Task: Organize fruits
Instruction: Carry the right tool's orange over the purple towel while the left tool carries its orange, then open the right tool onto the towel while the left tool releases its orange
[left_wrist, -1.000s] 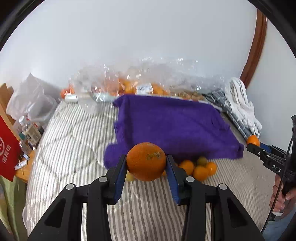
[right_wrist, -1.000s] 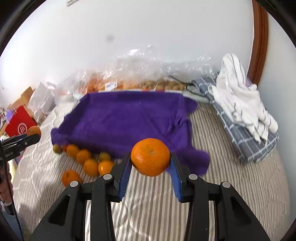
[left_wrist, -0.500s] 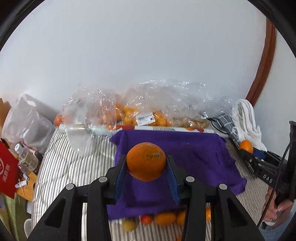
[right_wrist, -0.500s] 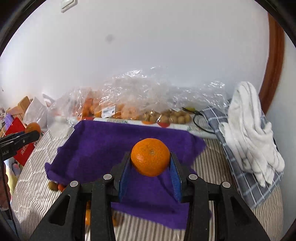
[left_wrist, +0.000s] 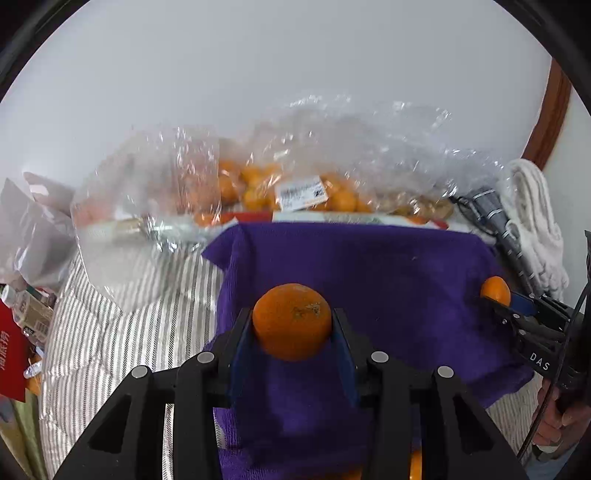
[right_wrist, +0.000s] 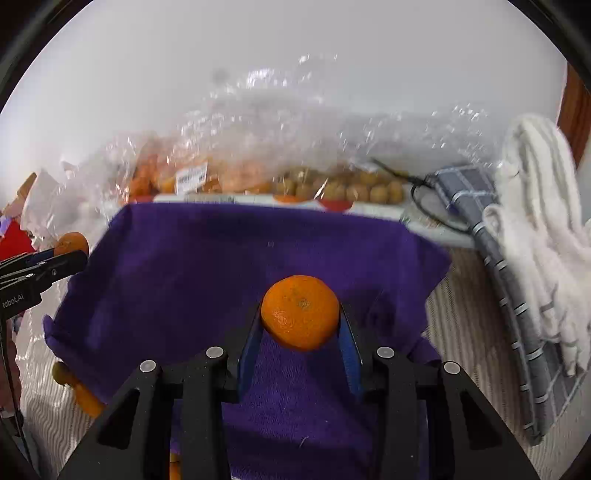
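Now each gripper pinches an orange: the left gripper (left_wrist: 291, 328) has a scarred orange (left_wrist: 291, 320) clamped between its blue pads, the right gripper (right_wrist: 300, 321) a smoother orange (right_wrist: 300, 312), both above the purple towel (right_wrist: 236, 266) on the striped bed (left_wrist: 122, 295). Along the bed's far edge, clear plastic bags (left_wrist: 266, 177) hold small oranges and, blurrily, what may be brownish fruit (right_wrist: 354, 188).
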